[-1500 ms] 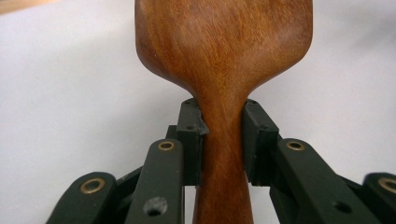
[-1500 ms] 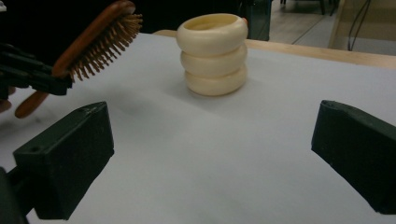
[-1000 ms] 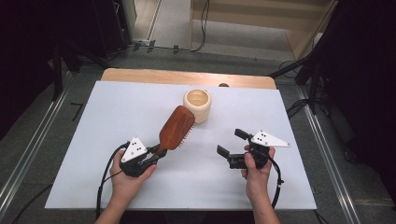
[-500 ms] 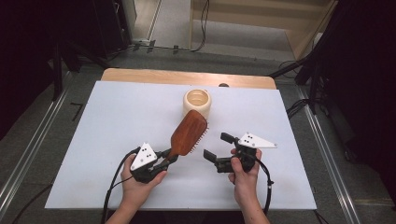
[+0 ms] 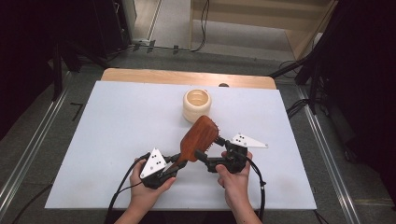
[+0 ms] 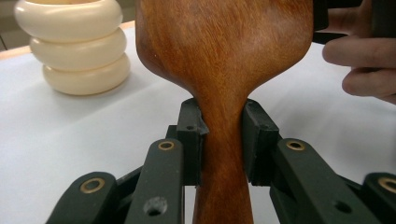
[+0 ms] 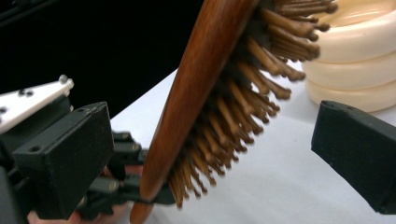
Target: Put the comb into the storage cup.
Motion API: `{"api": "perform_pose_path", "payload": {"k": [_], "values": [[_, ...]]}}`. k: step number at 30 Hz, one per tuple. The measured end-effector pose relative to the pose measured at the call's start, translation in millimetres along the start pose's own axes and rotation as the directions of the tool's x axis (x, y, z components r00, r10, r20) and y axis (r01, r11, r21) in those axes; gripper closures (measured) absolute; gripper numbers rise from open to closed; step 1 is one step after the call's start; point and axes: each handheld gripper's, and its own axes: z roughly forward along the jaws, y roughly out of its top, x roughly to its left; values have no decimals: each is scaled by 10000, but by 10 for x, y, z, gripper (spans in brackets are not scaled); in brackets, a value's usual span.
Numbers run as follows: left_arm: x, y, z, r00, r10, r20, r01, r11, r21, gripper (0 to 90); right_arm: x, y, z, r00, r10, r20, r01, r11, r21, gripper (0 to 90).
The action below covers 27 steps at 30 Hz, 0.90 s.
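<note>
We clamp left gripper (image 5: 173, 168) on hairbrush (image 5: 200, 137) handle near desk (image 5: 116, 116) front edge, head raised so spread-jawed right gripper (image 5: 205, 160) can straddle it.

Both forearms come in from the near edge, hands close together. The left hand (image 5: 148, 189) holds the left gripper (image 5: 173, 163), its jaws clamped on the neck of a brown wooden hairbrush (image 5: 200, 136). The right hand (image 5: 233, 179) holds the right gripper (image 5: 208, 156), jaws spread wide on either side of the brush head, pointing left.
</note>
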Motion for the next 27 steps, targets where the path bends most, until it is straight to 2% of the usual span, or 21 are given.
{"api": "perform_pose_path", "payload": {"k": [7,9,11,17,20,21,23,27], "values": [[-56,-5,29,9998,217,42,-217,9998,-45,723,44,-6,60,9989,402,225,-405,9991,102,42],[-82,-8,37,9995,302,-13,-302,9995,-93,723,31,-18,84,9970,708,314,-714,9973,189,109],[-89,-8,39,9994,335,-62,-335,9994,-94,723,28,-23,92,9960,802,397,-809,9966,146,125],[-141,-13,65,9986,529,-77,-530,9985,-117,723,11,-46,110,9912,1312,148,-1314,9912,132,225],[-156,-22,80,9985,553,-45,-553,9984,-77,723,4,-57,116,9876,1551,248,-1555,9877,158,314],[-156,-22,80,9985,553,-45,-553,9984,-77,723,4,-57,116,9876,1551,248,-1555,9877,158,314],[-159,-24,96,9984,568,-35,-568,9984,-58,721,-48,-78,102,9794,2007,-214,-2004,9796,125,392],[-134,-27,114,9992,326,233,-327,9995,38,713,-87,-111,95,9748,2037,-908,-2030,9790,165,471]]}}
